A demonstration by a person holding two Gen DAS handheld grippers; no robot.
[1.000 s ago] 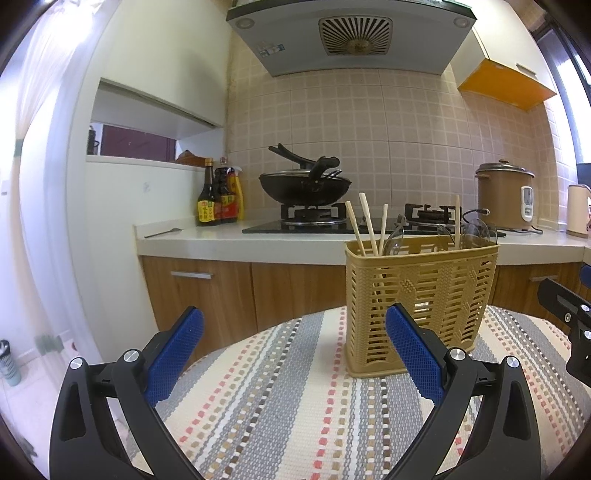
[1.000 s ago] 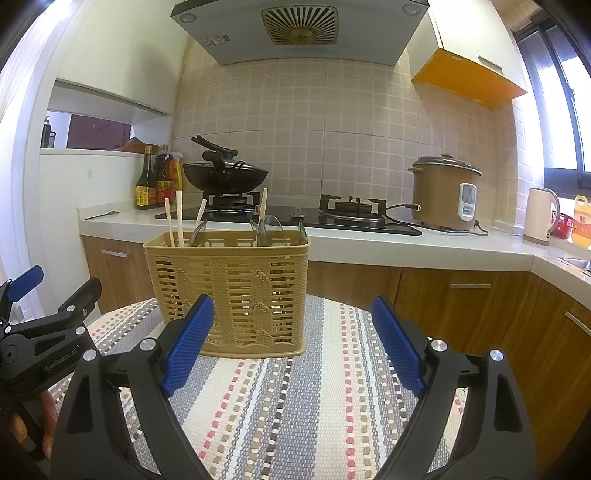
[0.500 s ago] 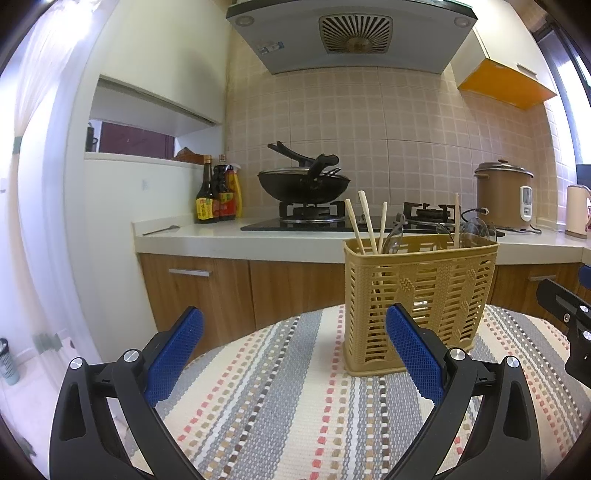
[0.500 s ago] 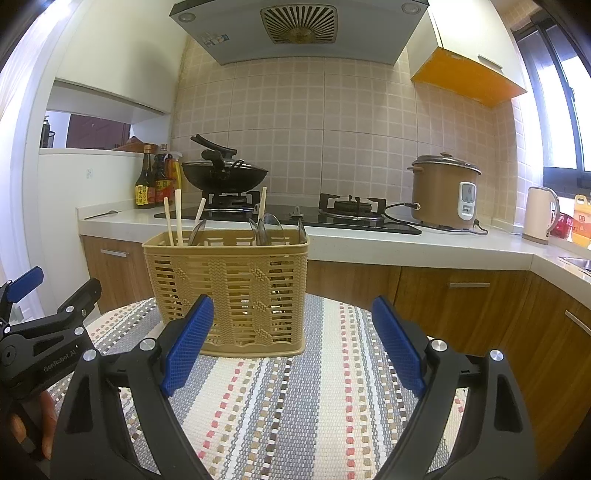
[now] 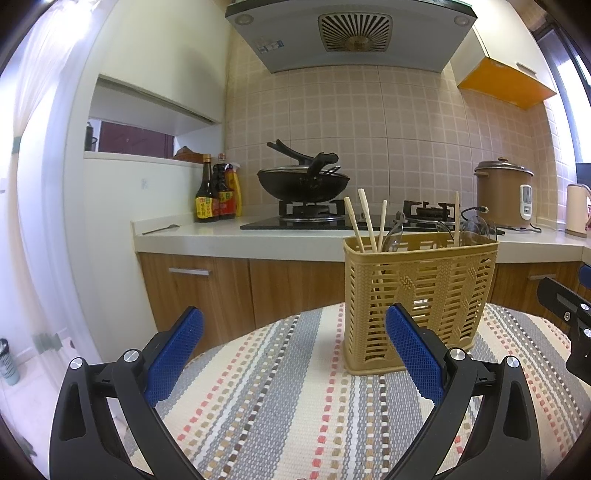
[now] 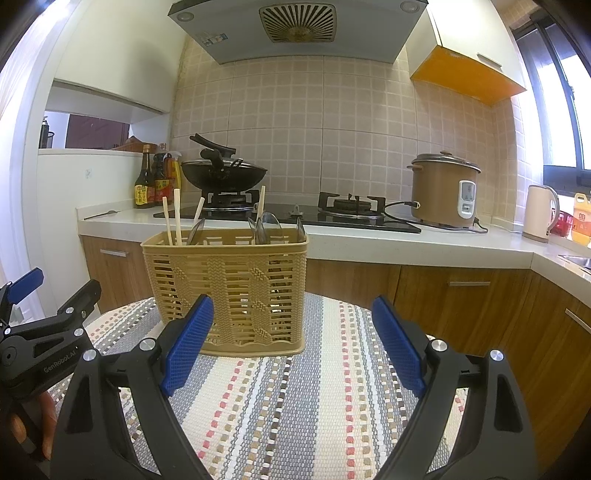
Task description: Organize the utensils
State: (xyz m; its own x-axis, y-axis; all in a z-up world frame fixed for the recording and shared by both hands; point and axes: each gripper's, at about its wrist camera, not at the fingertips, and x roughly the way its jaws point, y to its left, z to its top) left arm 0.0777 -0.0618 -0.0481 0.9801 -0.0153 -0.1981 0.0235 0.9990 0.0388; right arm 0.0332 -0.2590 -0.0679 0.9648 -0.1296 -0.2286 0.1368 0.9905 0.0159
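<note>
progress: utensil basket (image 6: 229, 291) stands upright on the striped cloth (image 6: 295, 398), toward the far left part of it in the right-wrist view. chopsticks (image 5: 364, 221) stand at its left end, one more stick toward the right end. spoons (image 6: 269, 229) show bowl-up over the rim near the middle and right. whether the basket has inner compartments, and which piece sits in which, cannot be told through the lattice. no loose utensil shows on the visible cloth, so the sorting looks done or nearly so; judgement only, near edge of the table is hidden by the tools.

left gripper (image 5: 295, 350): jaws spread wide, nothing between them, held near the basket's left side, not touching. right gripper (image 6: 291, 347): jaws spread wide, empty, just in front of the basket, apart from it.

surface: woven cloth, grey, cream and red stripes, over a rounded table top.

room: kitchen. far counter (image 6: 369, 243) with gas hob, wok (image 6: 223, 175) on the left burner, sauce bottles (image 6: 155, 181) far left, rice cooker (image 6: 443, 190) right, kettle (image 6: 539, 212) far right, range hood (image 6: 299, 26) above, tiled wall.
</note>
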